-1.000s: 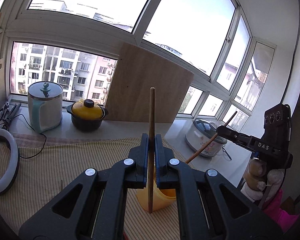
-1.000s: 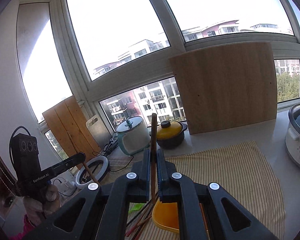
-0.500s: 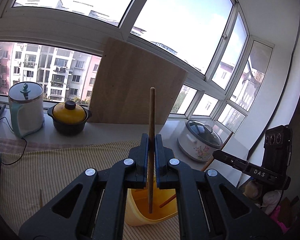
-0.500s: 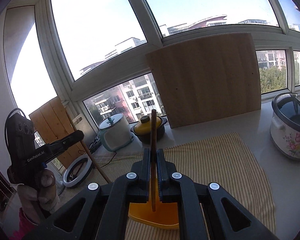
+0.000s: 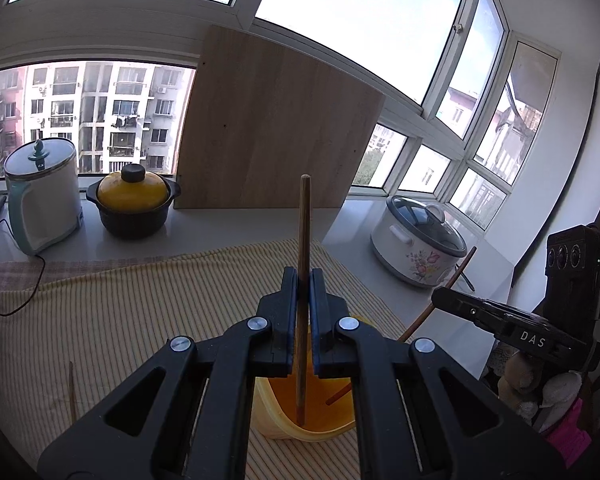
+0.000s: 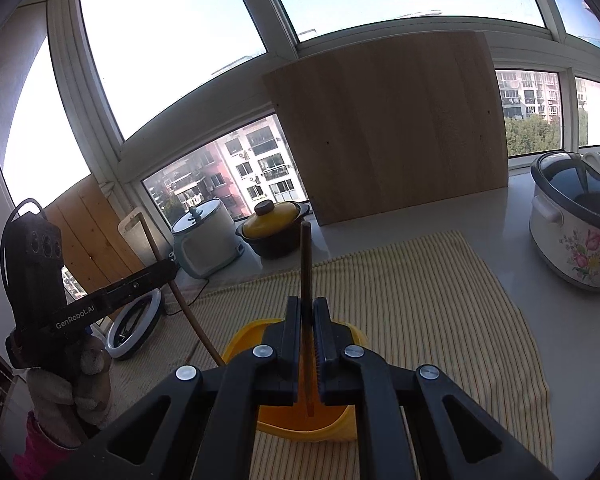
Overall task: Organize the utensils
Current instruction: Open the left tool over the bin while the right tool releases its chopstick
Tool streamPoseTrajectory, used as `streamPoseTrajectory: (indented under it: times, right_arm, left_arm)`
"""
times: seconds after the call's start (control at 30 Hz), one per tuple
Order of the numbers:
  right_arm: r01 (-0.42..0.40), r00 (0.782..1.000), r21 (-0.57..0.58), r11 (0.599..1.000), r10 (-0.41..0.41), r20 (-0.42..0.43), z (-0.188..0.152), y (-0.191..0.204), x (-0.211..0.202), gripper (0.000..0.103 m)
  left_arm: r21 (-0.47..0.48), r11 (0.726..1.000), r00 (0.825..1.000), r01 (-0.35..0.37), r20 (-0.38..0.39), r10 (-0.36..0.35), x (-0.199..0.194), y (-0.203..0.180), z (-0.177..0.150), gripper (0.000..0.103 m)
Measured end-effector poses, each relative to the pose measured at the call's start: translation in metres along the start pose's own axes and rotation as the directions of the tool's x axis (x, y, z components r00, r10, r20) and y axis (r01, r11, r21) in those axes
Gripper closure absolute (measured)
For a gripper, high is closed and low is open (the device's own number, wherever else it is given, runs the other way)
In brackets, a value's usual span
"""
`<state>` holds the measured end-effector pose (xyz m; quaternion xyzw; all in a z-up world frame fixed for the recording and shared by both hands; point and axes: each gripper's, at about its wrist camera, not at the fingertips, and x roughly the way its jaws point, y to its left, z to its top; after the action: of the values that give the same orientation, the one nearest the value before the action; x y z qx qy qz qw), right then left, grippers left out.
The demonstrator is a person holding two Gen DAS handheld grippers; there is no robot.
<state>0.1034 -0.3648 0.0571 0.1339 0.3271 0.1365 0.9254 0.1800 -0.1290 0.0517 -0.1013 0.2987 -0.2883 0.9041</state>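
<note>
Tongs' chopsticks inside yellow cup

Three chopsticks, one yellow container, three pots, two boards.

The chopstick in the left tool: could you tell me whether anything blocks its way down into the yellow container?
Nothing visible does. The chopstick already hangs with its lower end inside the open yellow container, beside the other chopstick slanting in from the right tool.

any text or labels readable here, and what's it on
"DAS": side of the right gripper, seen from the left wrist camera.
"GenRobot.AI": side of the left gripper, seen from the right wrist camera.
The floral slow cooker shows a flower print only, no wording.
</note>
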Motion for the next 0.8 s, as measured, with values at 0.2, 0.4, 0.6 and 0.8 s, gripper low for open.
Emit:
streamPoseTrajectory:
  times: [0.2, 0.4, 0.6, 0.8]
  right_arm:
    - [0.015, 1.0, -0.022, 1.0, -0.015, -0.007, -0.003, 0.007, 0.003, 0.095]
    - [0.038, 0.999, -0.032, 0.999, -0.038, 0.008, -0.004, 0.011, 0.002, 0.071]
    - [0.052, 0.998, -0.051, 0.997, -0.05, 0.037, -0.004, 0.02, -0.003, 0.068]
    - [0.048, 0.996, -0.093, 0.994, -0.041, 0.073, -0.001, 0.039, -0.01, 0.068]
  left_arm:
    - [0.007, 1.0, 1.0, -0.007, -0.025, 0.007, 0.003, 0.002, -0.009, 0.1]
    - [0.029, 1.0, 0.999, -0.006, -0.047, 0.007, 0.001, 0.001, -0.015, 0.081]
    - [0.019, 1.0, 1.0, 0.001, -0.026, -0.001, -0.012, 0.007, -0.017, 0.076]
    - [0.011, 1.0, 1.0, -0.021, 0.003, 0.021, -0.033, 0.021, -0.017, 0.076]
